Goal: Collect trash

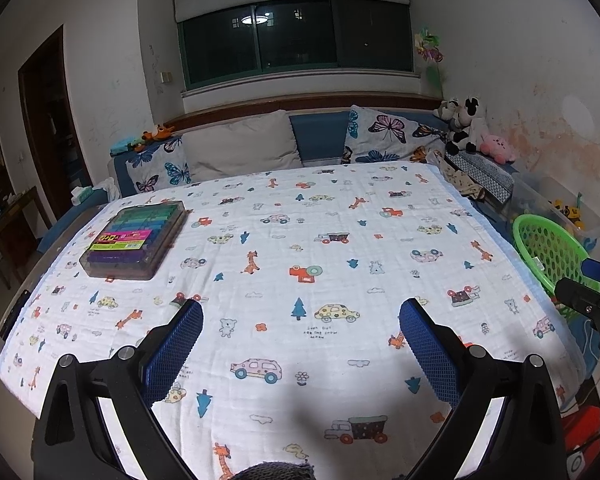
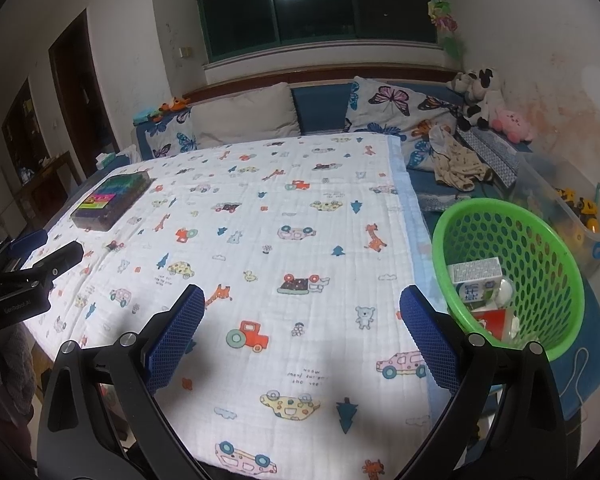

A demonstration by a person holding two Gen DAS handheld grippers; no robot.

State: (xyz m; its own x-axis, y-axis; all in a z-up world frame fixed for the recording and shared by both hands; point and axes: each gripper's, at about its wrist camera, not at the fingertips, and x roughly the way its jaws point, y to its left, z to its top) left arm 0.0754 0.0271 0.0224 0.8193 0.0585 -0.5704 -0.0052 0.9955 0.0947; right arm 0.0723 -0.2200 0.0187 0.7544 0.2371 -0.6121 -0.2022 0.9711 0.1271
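Two grippers: both show, each with its blue pads spread wide and nothing between them.

Left wrist view
Left gripper: its jaws are wide apart and it holds nothing. It hangs over the blanket.
Blanket: white, with little cars, giraffes and trees on it. It lies flat under the gripper and spreads out ahead of it.
Box: a clear flat box with colored sticks inside. It sits on the blanket, ahead and to the left of the gripper.
Basket: green with round holes. It is off to the right of the gripper, past the blanket's edge.
Right gripper: only a black part with a blue tip shows at the far right, in front of the basket.
Pillows: they lean up far ahead, past the blanket.

Right wrist view
Right gripper: its jaws are wide apart too, and empty. It hangs over the blanket.
Basket: just to the right of the gripper, tipped toward it, beside the blanket's edge.
Trash: a small white carton, a red and white packet and other bits lie inside the basket.
Box: far ahead to the left, on the blanket.
Left gripper: it pokes in from the left edge, over the blanket's side.
Toys: soft toys sit far ahead to the right, in the corner.
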